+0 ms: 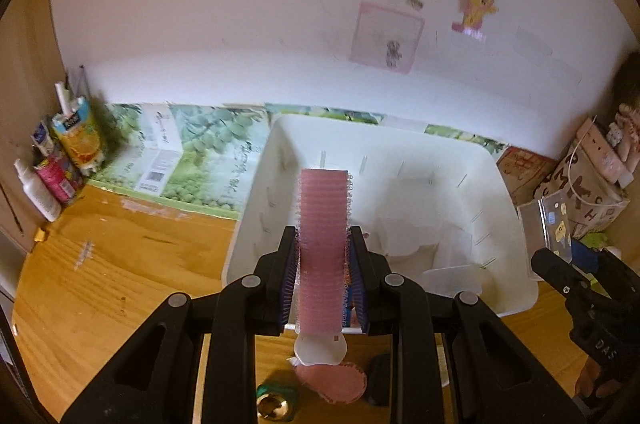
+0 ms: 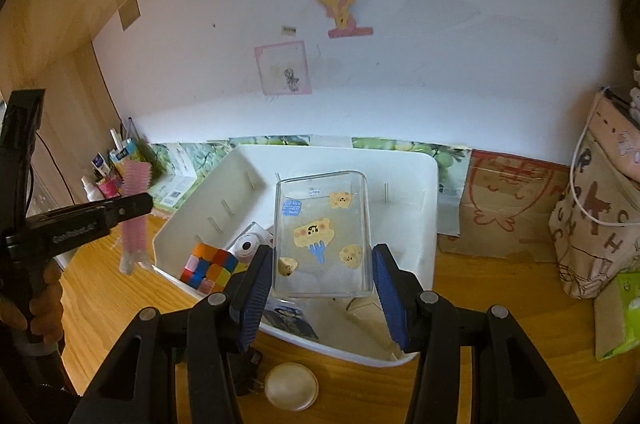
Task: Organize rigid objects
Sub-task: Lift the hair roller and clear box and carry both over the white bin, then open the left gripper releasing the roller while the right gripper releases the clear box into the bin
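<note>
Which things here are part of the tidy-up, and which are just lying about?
In the job:
- white bin
- pink hair roller, in left gripper
- clear sticker box, in right gripper
- puzzle cube, already in the bin

Lying about:
- juice carton
- spray bottle
- lettered bag

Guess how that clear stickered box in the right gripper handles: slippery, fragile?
The clear box looks smooth and glossy, so probably slick between the right gripper pads. It seems empty and thin-walled: likely light, possibly crackable if squeezed hard. Flat sides suggest it won't roll.
</note>
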Tool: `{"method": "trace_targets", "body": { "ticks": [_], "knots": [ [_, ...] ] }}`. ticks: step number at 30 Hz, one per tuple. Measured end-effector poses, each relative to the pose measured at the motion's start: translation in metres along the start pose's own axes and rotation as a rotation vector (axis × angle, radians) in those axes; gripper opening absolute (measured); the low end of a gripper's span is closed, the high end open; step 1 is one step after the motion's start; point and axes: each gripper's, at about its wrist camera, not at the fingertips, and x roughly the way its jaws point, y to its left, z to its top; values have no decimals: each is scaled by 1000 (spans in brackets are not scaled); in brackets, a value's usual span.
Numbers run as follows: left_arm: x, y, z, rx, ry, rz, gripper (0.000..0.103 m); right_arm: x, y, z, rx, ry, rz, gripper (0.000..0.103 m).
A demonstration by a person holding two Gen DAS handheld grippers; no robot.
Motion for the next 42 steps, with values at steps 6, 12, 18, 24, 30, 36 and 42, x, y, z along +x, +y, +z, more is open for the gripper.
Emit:
{"method": "trace_targets", "body": {
  "ticks": [6,12,18,24,30,36,42],
  "knots": [
    [22,-2,-4,-34,23,-32,26,20,1,-3,-17,37,-6,51],
    [30,-2,-7,-47,21,-49,27,35,-1,-7,-15,67,-5,51],
    [30,-6,-8,-33,9,-54,27,40,0,-8,-10,74,6,51],
    [22,-11,-5,-26,-15,-32,50,33,-2,-6,-5,54,11,51],
    [5,-15,-5,-30,-39,-32,71,17,-3,-3,6,18,14,62],
    [-20,-20,-6,-26,-75,-16,73,-3,-1,1,19,-24,24,70],
    [-49,-17,-13,-41,-110,14,74,-29,1,2,37,-72,42,80]
  ]
}}
